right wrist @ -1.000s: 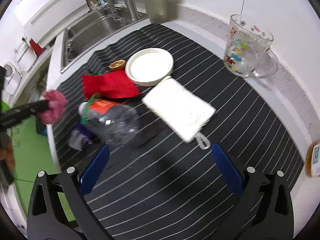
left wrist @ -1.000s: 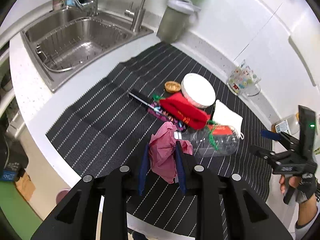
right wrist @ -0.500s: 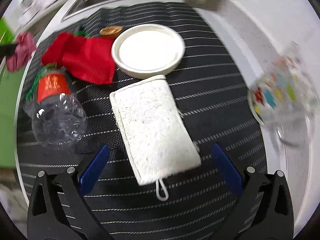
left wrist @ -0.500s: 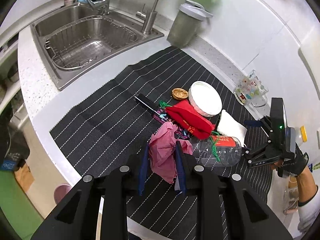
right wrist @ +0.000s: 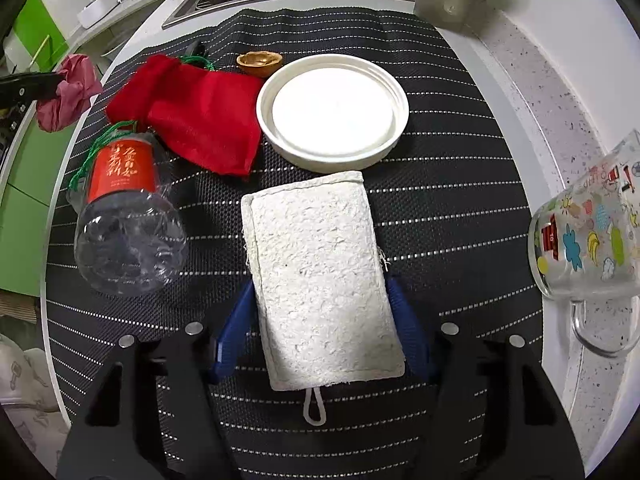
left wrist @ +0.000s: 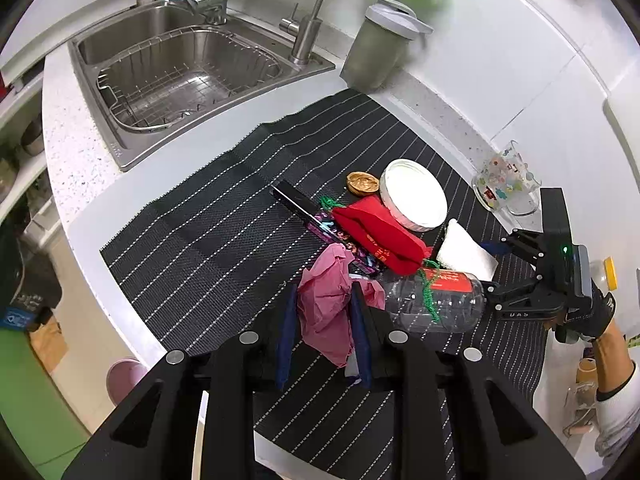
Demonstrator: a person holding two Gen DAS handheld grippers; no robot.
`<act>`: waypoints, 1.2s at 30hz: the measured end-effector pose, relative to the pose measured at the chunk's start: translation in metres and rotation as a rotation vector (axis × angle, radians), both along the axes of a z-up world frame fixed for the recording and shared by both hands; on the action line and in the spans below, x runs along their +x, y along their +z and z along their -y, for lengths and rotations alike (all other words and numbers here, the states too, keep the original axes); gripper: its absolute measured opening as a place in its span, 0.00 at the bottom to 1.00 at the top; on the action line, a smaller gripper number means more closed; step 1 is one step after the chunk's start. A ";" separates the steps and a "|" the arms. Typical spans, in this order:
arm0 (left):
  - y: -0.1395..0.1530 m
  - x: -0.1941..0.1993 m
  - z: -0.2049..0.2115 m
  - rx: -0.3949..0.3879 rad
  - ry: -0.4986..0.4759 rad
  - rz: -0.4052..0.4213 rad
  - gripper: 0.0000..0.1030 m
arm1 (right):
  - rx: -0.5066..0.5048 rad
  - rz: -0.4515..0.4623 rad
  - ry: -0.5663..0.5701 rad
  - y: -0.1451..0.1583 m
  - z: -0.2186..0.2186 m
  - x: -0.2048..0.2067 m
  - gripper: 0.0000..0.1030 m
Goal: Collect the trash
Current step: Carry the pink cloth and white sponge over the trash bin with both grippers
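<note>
Between the blue fingers of your left gripper [left wrist: 322, 320] hangs the crumpled pink tissue wad [left wrist: 326, 304], pinched and lifted clear over the near edge of the black white-striped mat [left wrist: 208, 248]. Just beyond it on the mat lies the clear crushed plastic bottle with a red label [right wrist: 128, 224], on its side, a green cord looped over it. Against the bottle's neck end rests the red drawstring cloth pouch [right wrist: 200, 120], and a long dark purple snack wrapper [left wrist: 320, 228] pokes out from under the pouch toward the sink side.

Your right gripper [right wrist: 322, 316] points down at the white rectangular loofah sponge [right wrist: 320, 276], which lies flat near the mat's right edge with its hanging loop toward you. Its jaws are closing with the sponge between them; the blue pads sit right at the sponge's long sides, and you cannot tell whether they press yet.

Touching the sponge's far end is the round white plastic lid [right wrist: 332, 114], rim up, and beside that a small brown walnut shell half [right wrist: 259, 64]. Off the mat's right edge on the white counter stands a clear glass mug with colourful cartoon prints [right wrist: 588, 236]. Past the mat's far corner sit a grey lidded jug [left wrist: 380, 44] and the steel sink with a wire basket [left wrist: 176, 76]
</note>
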State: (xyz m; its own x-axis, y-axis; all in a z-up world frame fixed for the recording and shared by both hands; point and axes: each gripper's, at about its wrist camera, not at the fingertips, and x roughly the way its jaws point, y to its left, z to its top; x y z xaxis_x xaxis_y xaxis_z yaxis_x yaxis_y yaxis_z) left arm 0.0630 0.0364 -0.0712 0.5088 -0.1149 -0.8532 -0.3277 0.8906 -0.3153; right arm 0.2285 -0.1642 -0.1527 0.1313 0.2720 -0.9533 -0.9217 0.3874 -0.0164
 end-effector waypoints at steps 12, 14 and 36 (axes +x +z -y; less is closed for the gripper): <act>0.032 -0.039 0.014 0.031 0.008 0.060 0.25 | 0.111 0.020 -0.156 0.068 0.020 -0.043 0.63; 0.037 -0.051 0.014 0.035 0.019 0.071 0.25 | 0.137 0.023 -0.162 0.080 0.020 -0.055 0.63; 0.034 -0.331 -0.085 0.095 0.422 0.053 0.25 | 0.313 -0.127 0.258 0.094 -0.196 -0.328 0.63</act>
